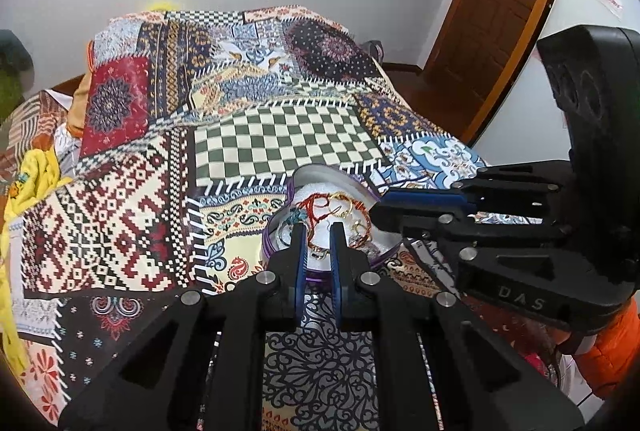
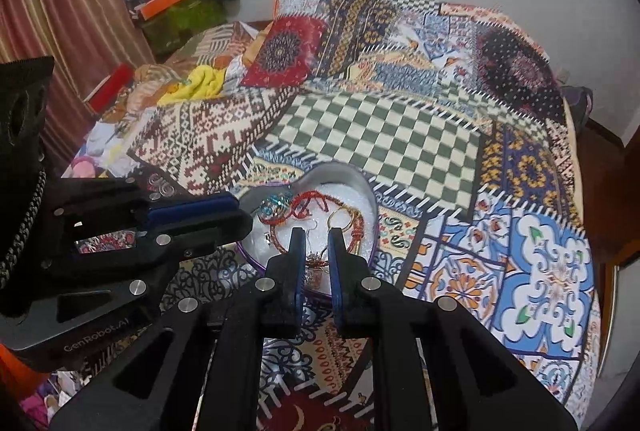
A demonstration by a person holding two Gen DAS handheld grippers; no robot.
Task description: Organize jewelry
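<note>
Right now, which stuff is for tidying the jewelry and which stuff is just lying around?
For the job:
- heart-shaped tin
- red bead string
- gold hoops
- teal beaded piece
- left gripper, open over the tin
- right gripper, open over the tin

Just lying about:
- patchwork bedspread
- yellow cloth
- orange box
- wooden door

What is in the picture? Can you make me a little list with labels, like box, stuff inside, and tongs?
box: heart-shaped tin, lid off, white lining, purple outside
box sits on: patchwork bedspread
stuff inside: tangled red bead string, gold hoops, teal bead piece
left tongs: slightly open over the tin, holding nothing
right tongs: slightly open over the tin, holding nothing
both tongs: point into the tin from opposite sides
</note>
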